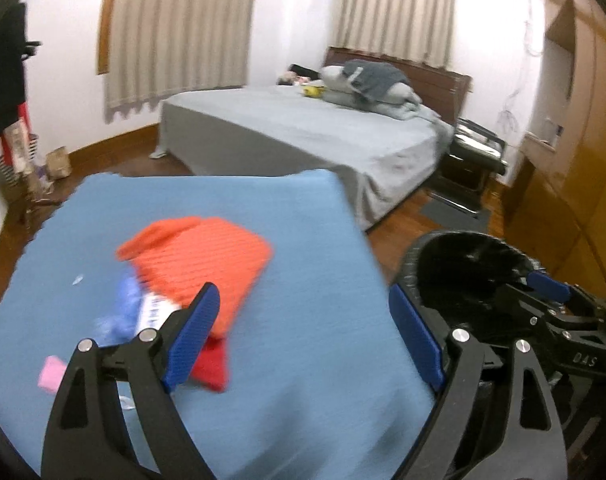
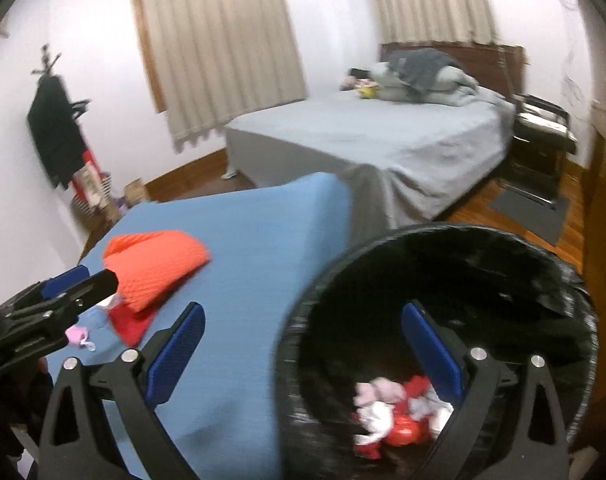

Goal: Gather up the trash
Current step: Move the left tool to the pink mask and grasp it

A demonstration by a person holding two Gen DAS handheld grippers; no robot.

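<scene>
A: Where did the trash sit at that moment?

B: Some of it lay at the bottom of the black bin, a heap of white, pink and red scraps. More lay on the blue-covered worktop: a blue-and-white wrapper and a pink scrap, both just beside an orange knitted cloth that rested on something red.

A: Why was the bin placed there?

B: I'd judge for convenience. It stood right against the worktop's right edge, so anything lifted off the cloth needed only a short carry.

A: And the hand-held grippers?

B: Both gaped wide with nothing between the pads. The right hand-held gripper straddled the bin's near rim, one finger over the blue cover and the other over the bin's mouth, tilted downward into it. The left hand-held gripper hung over the worktop's right part, also angled down, its left finger in front of the orange cloth.

A: So what came next, in your view?

B: Probably another pick from the leftover scraps near the cloth. The pictures were blurred, so the smaller bits were hard to identify.
</scene>
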